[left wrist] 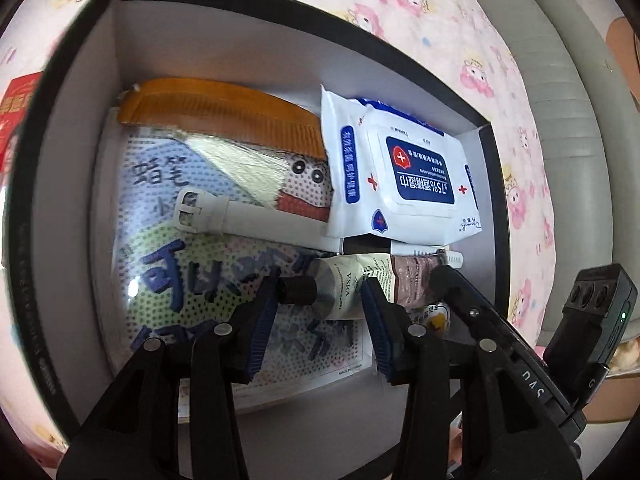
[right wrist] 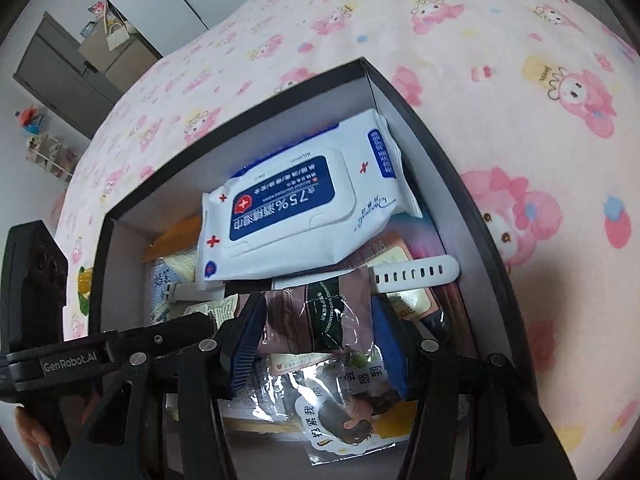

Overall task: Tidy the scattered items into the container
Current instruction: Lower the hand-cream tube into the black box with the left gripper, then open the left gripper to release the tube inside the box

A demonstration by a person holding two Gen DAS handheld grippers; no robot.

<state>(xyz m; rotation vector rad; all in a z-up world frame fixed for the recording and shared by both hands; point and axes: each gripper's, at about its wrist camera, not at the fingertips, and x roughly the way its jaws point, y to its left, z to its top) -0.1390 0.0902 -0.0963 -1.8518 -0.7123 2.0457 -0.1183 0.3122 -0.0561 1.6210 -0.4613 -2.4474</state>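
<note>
A black-rimmed box [left wrist: 502,200] [right wrist: 460,184] with white walls sits on a pink cartoon bedsheet. Inside lie an orange comb [left wrist: 224,108], a white wipes pack [left wrist: 400,176] [right wrist: 296,208], a white watch strap [left wrist: 256,216] [right wrist: 416,274] and a cartoon packet [left wrist: 192,272]. A hand cream tube [left wrist: 340,284] [right wrist: 320,312] lies on top of them. My left gripper [left wrist: 320,286] is open just above the tube's cap end. My right gripper [right wrist: 318,304] is open with the tube's crimped end between its fingers. Whether its pads touch the tube is unclear.
A clear sticker packet [right wrist: 348,412] lies in the box under the right gripper. A red packet [left wrist: 16,112] sits outside the box's left wall. The bedsheet [right wrist: 520,80] surrounds the box, with a grey padded edge [left wrist: 560,80] beyond. A hand [right wrist: 28,432] shows at bottom left.
</note>
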